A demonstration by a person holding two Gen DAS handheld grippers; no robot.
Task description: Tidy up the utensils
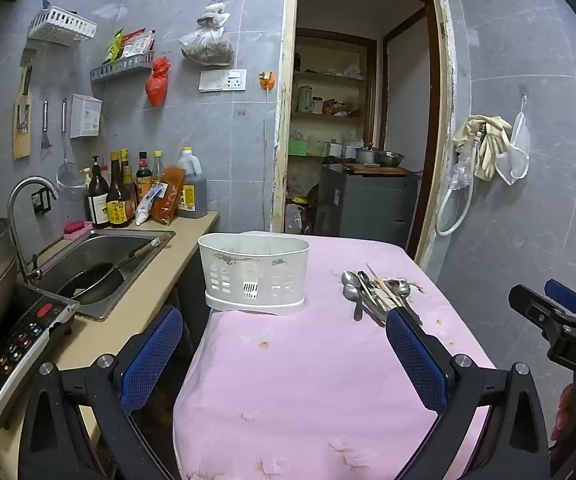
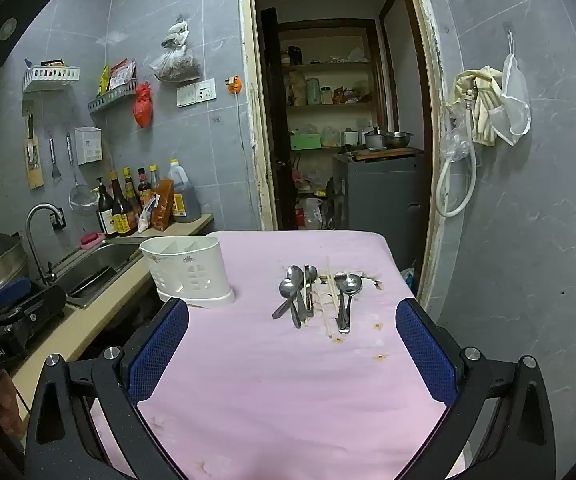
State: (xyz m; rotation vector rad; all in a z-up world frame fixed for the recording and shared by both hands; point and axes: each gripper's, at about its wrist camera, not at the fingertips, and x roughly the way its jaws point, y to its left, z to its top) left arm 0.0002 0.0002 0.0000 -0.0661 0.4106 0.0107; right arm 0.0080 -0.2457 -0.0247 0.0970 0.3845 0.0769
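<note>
Nearest, the left gripper and right gripper hover spread wide and empty, ready to pick; farther on the pink-covered table spoons and chopsticks lie loose, beside the white utensil holder, likely their destination

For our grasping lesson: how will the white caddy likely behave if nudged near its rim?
The caddy looks like thin slotted plastic, so probably light. It appears empty and tall, so it may slide or tip on the pink cloth.

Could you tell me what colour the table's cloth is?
Pink cloth, faintly flowered and stained; right wrist view shows it best.
</note>
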